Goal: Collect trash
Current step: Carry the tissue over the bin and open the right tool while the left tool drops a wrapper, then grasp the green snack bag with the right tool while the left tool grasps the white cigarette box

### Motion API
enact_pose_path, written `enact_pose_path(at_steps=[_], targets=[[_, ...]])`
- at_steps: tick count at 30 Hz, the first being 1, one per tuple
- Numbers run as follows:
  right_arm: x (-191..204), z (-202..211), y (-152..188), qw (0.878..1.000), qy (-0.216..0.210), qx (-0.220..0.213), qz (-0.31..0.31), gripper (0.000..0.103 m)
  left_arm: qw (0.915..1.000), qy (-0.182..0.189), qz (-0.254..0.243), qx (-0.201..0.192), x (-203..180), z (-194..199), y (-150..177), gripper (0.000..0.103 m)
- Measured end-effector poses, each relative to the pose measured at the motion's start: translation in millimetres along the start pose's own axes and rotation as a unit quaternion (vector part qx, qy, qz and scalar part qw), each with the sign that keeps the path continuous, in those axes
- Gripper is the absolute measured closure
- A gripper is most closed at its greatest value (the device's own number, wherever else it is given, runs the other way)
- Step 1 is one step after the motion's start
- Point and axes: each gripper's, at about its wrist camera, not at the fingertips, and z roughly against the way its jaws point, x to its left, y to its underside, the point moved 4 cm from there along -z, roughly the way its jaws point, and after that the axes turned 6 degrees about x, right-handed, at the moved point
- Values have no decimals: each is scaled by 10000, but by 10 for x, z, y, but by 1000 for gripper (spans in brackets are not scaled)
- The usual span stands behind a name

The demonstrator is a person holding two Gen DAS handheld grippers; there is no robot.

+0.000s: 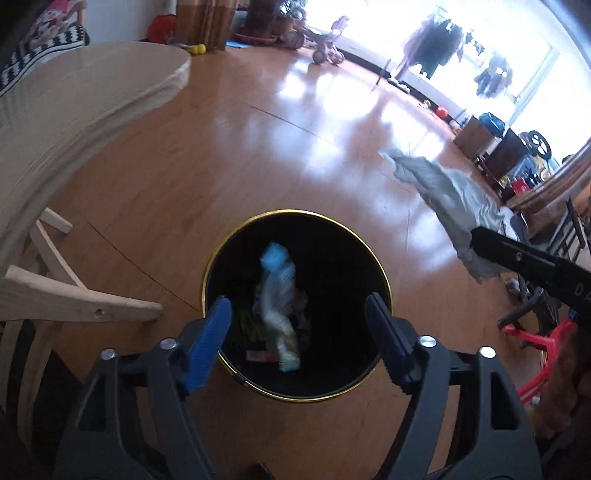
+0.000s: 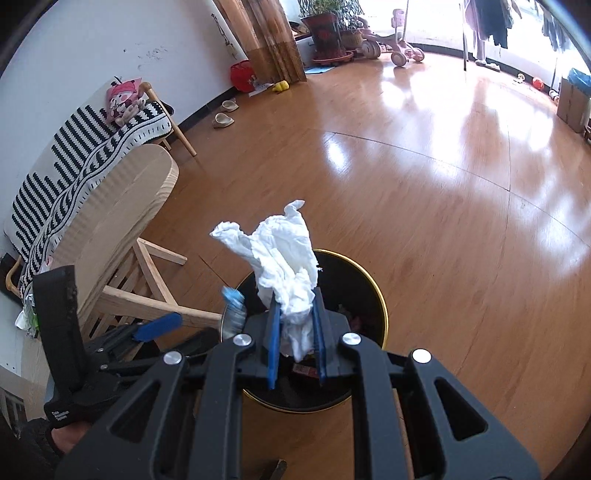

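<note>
A blurred clear plastic bottle with a blue cap (image 1: 277, 291) is in the round black gold-rimmed bin (image 1: 218, 258), below the left gripper's (image 1: 299, 325) wide-open, empty fingers. At two o'clock, the right gripper (image 2: 297, 332) pinches crumpled white tissue (image 2: 284, 254).

A bright living room with a glossy wooden floor.

The wood floor (image 2: 424, 177) shines with glare from a large window (image 1: 480, 44) at the far end, where clothes (image 1: 432, 40) hang on a rack against the light. A white wall (image 2: 92, 44) runs along the left, with a brown curtain (image 2: 266, 40) at its far end. Against that wall stands a bench draped in a black-and-white striped blanket (image 2: 85, 147) with a pink plush toy (image 2: 123, 99) on top. A pale wooden table (image 2: 122, 214) stands just beside it. Potted plants (image 2: 325, 22) and a pink ride-on toy (image 2: 399, 48) sit near the window; two slippers (image 2: 225, 112) lie by the wall.
</note>
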Motion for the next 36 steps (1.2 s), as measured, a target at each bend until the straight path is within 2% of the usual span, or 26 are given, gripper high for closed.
enact_pose_path(at_steps=[3, 12, 16, 17, 19, 20, 21, 26, 29, 31, 36], targets=[[22, -61, 9, 10000, 24, 72, -7, 87, 10000, -5, -71, 18, 34, 46, 26, 28], [138, -467, 78, 9989, 75, 465, -35, 87, 9986, -489, -23, -221, 217, 489, 119, 18], [222, -532, 83, 9986, 120, 520, -10, 87, 9984, -374, 250, -346, 332, 715, 120, 17], [249, -544, 79, 9984, 123, 544, -19, 82, 9981, -356, 308, -388, 361, 786, 124, 16], [275, -535, 69, 9984, 144, 550, -60, 57, 9976, -327, 386, -479, 403, 905, 132, 13], [299, -503, 55, 9987, 193, 472, -58, 37, 9972, -318, 412, -528, 439, 971, 146, 13], [312, -474, 41, 9989, 216, 408, -26, 30, 9969, -317, 432, -570, 454, 1026, 158, 13], [546, -388, 4, 9990, 197, 350, 184, 30, 9937, -434, 697, -763, 702, 1379, 318, 12], [866, -353, 1, 9985, 83, 323, 442, 28, 9888, -591, 1012, -926, 970, 1670, 469, 12], [1204, -348, 14, 9970, -142, 350, 676, 27, 9845, -762, 1215, -1012, 1174, 1845, 565, 12], [2169, -350, 67, 9867, -615, 409, 1446, 24, 9609, -1311, 2036, -1340, 1856, 2465, 1068, 11]])
